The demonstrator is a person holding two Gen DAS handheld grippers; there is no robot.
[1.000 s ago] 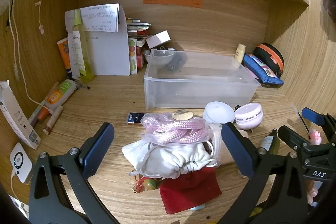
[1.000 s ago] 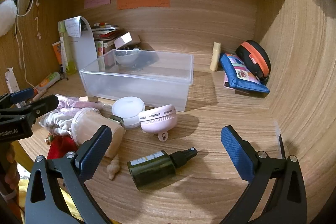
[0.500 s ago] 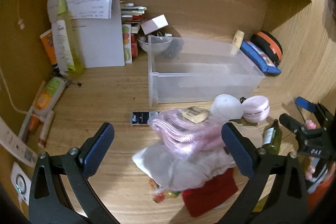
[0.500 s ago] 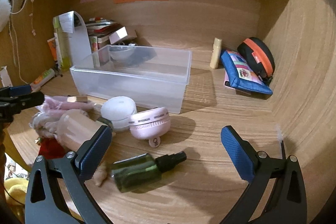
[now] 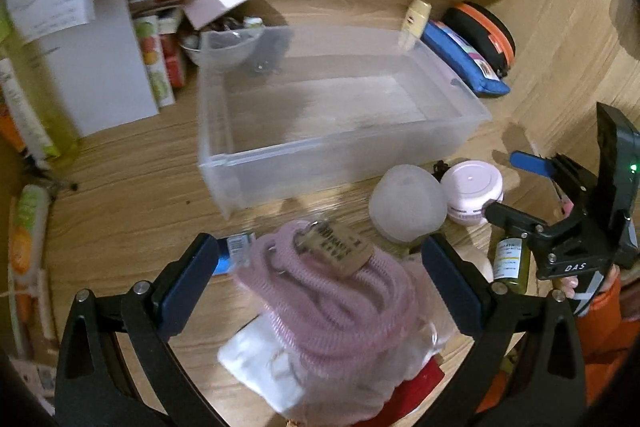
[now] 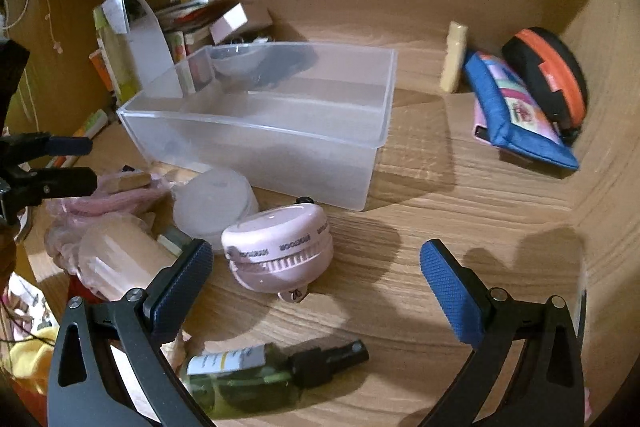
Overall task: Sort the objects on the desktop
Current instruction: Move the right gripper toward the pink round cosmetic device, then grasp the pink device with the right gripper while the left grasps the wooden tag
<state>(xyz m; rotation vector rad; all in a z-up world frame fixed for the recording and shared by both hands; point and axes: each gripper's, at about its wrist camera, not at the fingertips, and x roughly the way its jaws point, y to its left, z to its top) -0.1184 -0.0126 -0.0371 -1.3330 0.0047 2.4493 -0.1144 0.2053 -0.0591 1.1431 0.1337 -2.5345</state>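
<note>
The left gripper (image 5: 320,283) is hovering wide open over the pink coiled cord (image 5: 332,303), with one finger on each side and not touching it, so I judge the step in hand is the reach for a first pick. The cord is lying on a heap of white cloth (image 5: 260,367) at the front of the table (image 5: 120,195), just before the clear bin (image 5: 332,119), which is looking empty. Next, the gripper should be lowering and closing on the coils, then lifting toward the bin. The right gripper (image 6: 316,291) is also wide open and holding nothing, above the pink round fan (image 6: 280,251) and the green spray bottle (image 6: 256,375). The heap is blurred, and its lower part is cut off by the frame, so what is lying beneath is hard to tell.
</note>
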